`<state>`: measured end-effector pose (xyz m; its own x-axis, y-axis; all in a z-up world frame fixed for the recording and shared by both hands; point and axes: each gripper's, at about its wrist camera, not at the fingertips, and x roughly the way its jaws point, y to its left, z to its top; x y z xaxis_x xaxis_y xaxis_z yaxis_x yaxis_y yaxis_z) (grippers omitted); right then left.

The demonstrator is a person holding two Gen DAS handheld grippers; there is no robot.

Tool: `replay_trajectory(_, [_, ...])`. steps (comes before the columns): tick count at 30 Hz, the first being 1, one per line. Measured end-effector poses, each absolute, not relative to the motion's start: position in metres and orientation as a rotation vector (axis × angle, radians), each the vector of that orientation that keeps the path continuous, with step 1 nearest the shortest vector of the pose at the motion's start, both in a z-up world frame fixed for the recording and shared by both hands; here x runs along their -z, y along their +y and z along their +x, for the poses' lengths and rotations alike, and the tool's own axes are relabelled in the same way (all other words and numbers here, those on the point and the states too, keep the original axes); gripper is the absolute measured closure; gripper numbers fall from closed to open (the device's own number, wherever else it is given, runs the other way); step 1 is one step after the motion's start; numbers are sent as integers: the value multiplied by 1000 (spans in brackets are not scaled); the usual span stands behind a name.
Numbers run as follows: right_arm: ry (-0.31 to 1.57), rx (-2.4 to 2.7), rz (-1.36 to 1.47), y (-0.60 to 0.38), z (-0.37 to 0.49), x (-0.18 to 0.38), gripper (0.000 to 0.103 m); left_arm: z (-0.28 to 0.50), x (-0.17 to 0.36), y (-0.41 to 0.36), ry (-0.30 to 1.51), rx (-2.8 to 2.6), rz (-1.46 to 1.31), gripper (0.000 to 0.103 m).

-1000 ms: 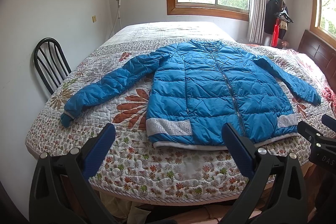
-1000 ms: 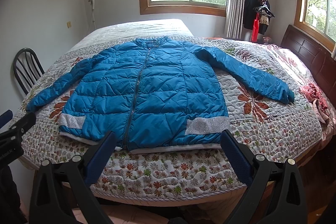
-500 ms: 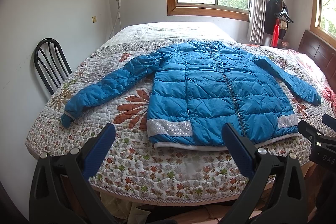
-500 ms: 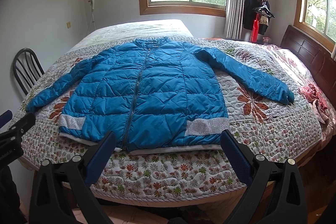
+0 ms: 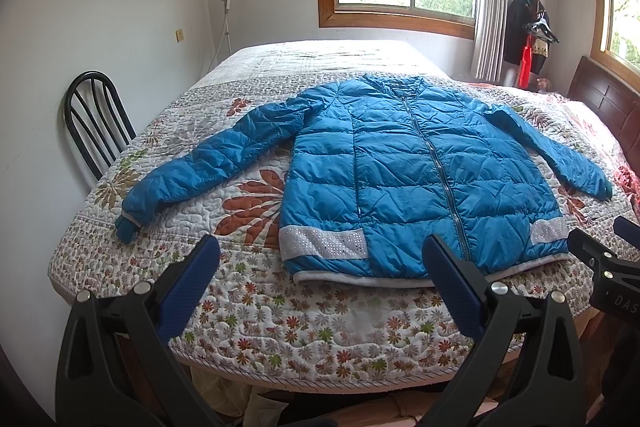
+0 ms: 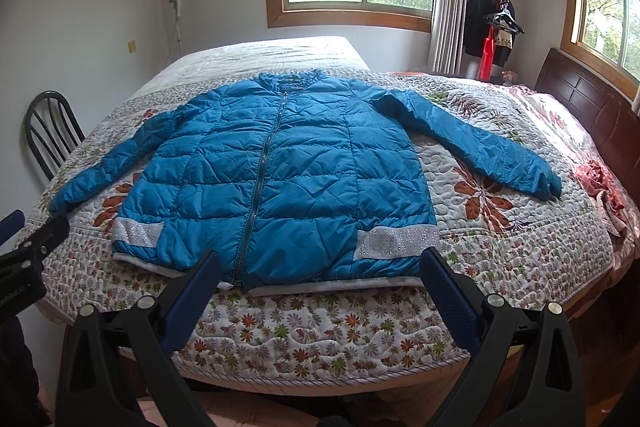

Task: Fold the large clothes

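A blue quilted puffer jacket (image 5: 404, 171) lies flat and zipped on the bed, front up, both sleeves spread out to the sides; it also shows in the right wrist view (image 6: 280, 175). Silver bands sit near its hem. My left gripper (image 5: 320, 267) is open and empty, held off the bed's near edge, in front of the jacket's left hem. My right gripper (image 6: 320, 279) is open and empty, in front of the hem's middle and right. Each gripper shows at the edge of the other's view.
The bed has a floral quilt (image 5: 280, 319). A black chair (image 5: 96, 123) stands at the bed's left side. A dark wooden headboard (image 6: 588, 107) is at the right, with pink cloth (image 6: 600, 179) near it. A coat stand (image 6: 496, 23) is in the far corner.
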<state>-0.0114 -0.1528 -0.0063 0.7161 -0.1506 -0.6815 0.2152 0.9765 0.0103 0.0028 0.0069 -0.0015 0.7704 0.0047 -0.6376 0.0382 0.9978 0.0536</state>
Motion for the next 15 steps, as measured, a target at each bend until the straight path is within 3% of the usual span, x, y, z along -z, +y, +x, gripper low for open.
replay_trajectory(9, [806, 103, 154, -159, 9, 21, 4, 9, 9, 5, 703, 105, 32, 3])
replay_trajectory(15, [810, 201, 233, -217, 38, 29, 4, 47, 22, -8, 749, 153, 35, 3])
